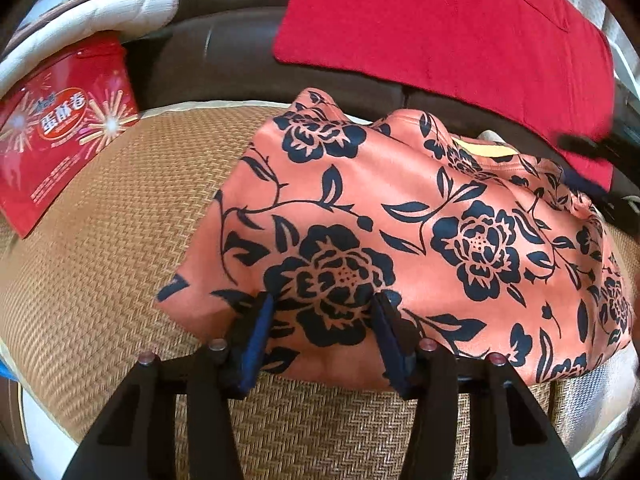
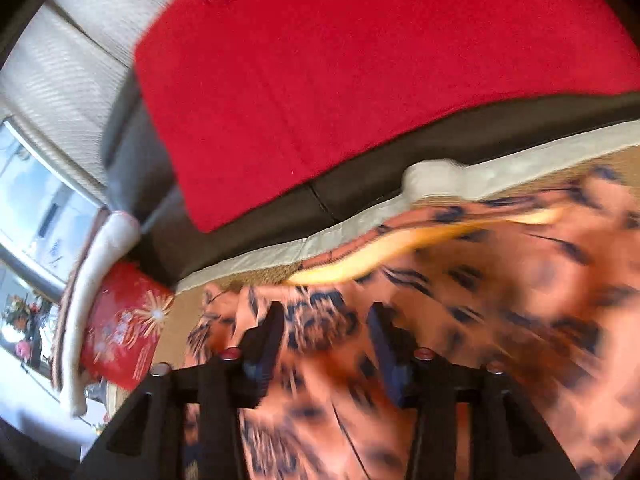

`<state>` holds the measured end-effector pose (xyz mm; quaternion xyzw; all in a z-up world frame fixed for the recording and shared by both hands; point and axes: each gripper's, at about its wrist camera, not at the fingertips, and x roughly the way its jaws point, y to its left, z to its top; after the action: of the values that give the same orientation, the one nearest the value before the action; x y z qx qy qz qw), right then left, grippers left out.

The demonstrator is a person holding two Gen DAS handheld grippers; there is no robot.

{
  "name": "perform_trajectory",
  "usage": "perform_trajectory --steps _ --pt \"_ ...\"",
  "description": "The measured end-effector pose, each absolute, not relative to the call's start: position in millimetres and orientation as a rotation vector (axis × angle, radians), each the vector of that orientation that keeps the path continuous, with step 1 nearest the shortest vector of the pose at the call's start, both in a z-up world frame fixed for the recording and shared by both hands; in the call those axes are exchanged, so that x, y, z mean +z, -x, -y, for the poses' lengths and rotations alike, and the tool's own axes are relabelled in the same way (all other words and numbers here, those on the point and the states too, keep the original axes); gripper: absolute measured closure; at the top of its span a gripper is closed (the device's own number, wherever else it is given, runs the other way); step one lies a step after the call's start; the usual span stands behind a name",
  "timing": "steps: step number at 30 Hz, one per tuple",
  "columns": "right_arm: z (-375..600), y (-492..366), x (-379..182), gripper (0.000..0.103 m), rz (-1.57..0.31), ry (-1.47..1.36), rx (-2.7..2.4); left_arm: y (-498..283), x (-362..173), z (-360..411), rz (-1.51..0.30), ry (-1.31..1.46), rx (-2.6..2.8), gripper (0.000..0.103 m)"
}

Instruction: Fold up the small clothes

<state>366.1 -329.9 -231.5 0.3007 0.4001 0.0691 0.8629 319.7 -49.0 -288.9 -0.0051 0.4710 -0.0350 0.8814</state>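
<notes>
An orange garment with dark blue flowers lies bunched on a woven straw mat. My left gripper is open, its fingers standing either side of the garment's near edge, low over the mat. In the right wrist view the same garment is motion-blurred, with a pale yellow inner lining showing at its edge. My right gripper is open over the garment, and cloth fills the space between its fingers.
A red cloth drapes over the dark sofa back. A red snack box stands at the mat's left, with a white cushion behind it. A window is at far left.
</notes>
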Motion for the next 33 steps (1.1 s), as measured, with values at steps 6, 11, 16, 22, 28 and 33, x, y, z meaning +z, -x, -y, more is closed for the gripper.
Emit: perform_trajectory --steps 6,11,16,22,28,33 --pt "359.2 -286.6 -236.9 0.047 -0.894 -0.591 0.015 -309.9 -295.7 51.3 -0.995 -0.045 -0.024 0.051" --pt "379.5 -262.9 -279.0 0.048 -1.034 -0.636 0.010 -309.2 -298.2 53.0 -1.012 -0.057 -0.011 0.051" --pt "379.5 -256.3 -259.4 0.046 -0.934 -0.595 0.040 -314.0 -276.8 44.1 -0.961 0.054 -0.007 0.051" --pt "357.0 -284.3 -236.5 0.046 -0.804 -0.587 0.141 -344.9 -262.7 44.6 -0.866 0.013 0.069 0.051" --pt "347.0 -316.7 -255.9 0.047 -0.838 -0.595 0.108 -371.8 -292.5 45.8 -0.961 -0.065 0.127 0.051" --pt "333.4 -329.8 -279.2 0.049 -0.962 -0.587 0.083 -355.2 -301.1 42.2 -0.977 -0.114 0.089 0.050"
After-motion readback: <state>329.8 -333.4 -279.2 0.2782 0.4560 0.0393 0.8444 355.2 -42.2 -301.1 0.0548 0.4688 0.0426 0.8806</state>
